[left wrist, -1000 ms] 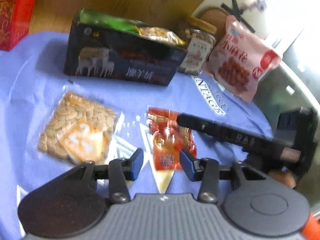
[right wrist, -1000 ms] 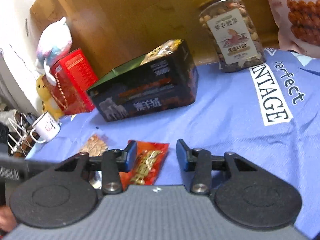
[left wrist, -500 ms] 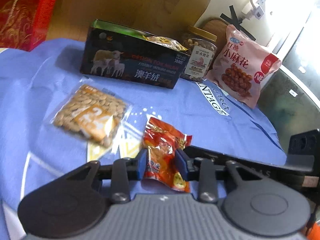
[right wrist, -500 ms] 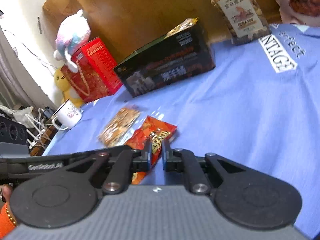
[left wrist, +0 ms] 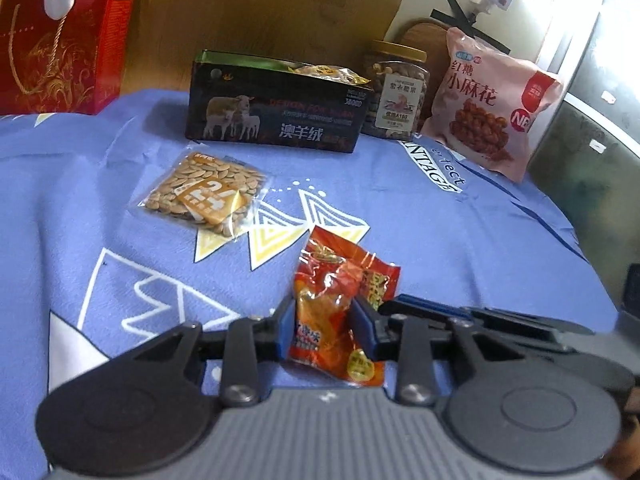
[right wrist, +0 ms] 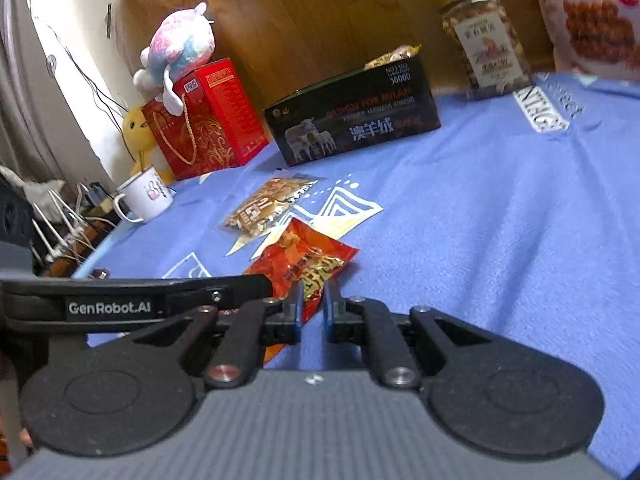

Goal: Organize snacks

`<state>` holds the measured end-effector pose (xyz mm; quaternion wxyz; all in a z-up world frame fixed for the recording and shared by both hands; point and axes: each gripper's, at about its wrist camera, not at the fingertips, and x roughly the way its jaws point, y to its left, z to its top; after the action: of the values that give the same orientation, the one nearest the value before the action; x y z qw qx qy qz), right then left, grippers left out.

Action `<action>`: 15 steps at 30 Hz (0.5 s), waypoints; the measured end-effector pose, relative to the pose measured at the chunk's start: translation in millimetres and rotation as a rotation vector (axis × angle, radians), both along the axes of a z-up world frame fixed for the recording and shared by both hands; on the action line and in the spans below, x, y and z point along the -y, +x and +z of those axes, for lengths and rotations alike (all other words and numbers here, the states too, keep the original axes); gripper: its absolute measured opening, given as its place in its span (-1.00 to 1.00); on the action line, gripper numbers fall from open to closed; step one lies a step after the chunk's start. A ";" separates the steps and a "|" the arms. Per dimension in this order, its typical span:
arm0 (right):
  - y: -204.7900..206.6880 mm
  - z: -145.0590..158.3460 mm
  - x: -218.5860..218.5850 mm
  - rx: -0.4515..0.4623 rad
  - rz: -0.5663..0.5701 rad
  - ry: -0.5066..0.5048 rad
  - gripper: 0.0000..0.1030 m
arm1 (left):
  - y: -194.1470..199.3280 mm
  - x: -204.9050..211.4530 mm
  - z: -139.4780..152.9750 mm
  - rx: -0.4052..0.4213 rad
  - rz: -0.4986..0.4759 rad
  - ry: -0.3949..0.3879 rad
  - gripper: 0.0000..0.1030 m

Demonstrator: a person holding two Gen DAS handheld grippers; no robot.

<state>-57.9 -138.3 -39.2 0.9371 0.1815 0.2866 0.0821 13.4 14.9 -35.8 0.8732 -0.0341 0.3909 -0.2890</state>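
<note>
Between the blue pads of the left gripper [left wrist: 325,326] sits a crinkled red and orange foil snack packet [left wrist: 340,312], pinched at its near end; these jaws have just been closing. From the other side, the right gripper [right wrist: 312,308] has also just narrowed, and it nips the same packet's corner, its fingers almost together. Beneath lies a blue printed cloth [left wrist: 460,240]. Just beyond, a clear pouch of pale seeds [left wrist: 206,196] rests flat. Farther back stand a dark open box with sheep pictures [left wrist: 276,114] holding a snack, a nut jar with a yellow lid [left wrist: 396,90], and a pink bag [left wrist: 492,106]
</note>
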 end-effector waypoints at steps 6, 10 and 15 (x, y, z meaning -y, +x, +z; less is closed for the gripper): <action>-11.5 -0.1 -0.8 0.010 -0.014 -0.019 -0.70 | -1.9 -0.2 0.7 0.005 0.011 0.018 -0.36; -18.2 -1.3 0.0 0.014 -0.027 -0.006 -0.69 | -3.4 1.2 1.2 0.016 0.013 0.035 -0.34; -15.2 0.7 7.4 0.011 -0.047 0.004 -0.69 | -4.5 2.9 1.7 0.025 0.019 0.048 -0.31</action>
<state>-73.1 -145.6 -38.4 0.9399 0.1897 0.2771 0.0615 8.9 12.0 -34.1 0.8812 -0.0130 0.3866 -0.2716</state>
